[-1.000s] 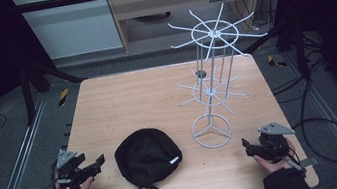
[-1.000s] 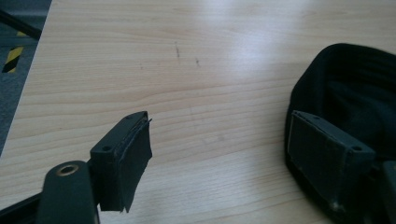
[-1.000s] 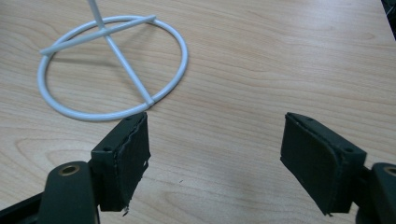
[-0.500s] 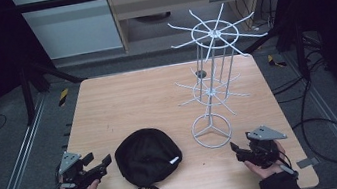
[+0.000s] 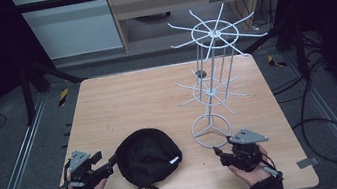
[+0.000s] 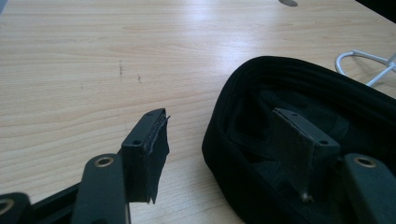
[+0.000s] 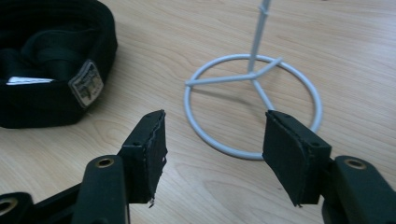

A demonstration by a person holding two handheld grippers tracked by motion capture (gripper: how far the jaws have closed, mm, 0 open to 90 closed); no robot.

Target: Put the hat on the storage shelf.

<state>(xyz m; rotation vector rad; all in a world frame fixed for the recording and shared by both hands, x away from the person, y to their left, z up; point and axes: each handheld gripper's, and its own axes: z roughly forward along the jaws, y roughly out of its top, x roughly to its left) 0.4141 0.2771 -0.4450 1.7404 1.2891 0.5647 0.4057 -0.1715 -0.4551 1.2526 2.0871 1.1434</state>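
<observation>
Black cap (image 5: 148, 157) lying upside down on wooden surface (image 5: 132, 105), near front edge, left of white wire rack (image 5: 215, 82). Left hand-held gripper (image 6: 233, 140) spread wide, 1 jaw inside cap's opening, other outside over bare wood. Right hand-held gripper (image 7: 212, 140) also spread, holding nothing, facing rack's ring base (image 7: 252, 100).

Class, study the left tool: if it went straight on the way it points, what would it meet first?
Most likely the black cap: the left tool is open, one jaw already looks inside the rim.
</observation>
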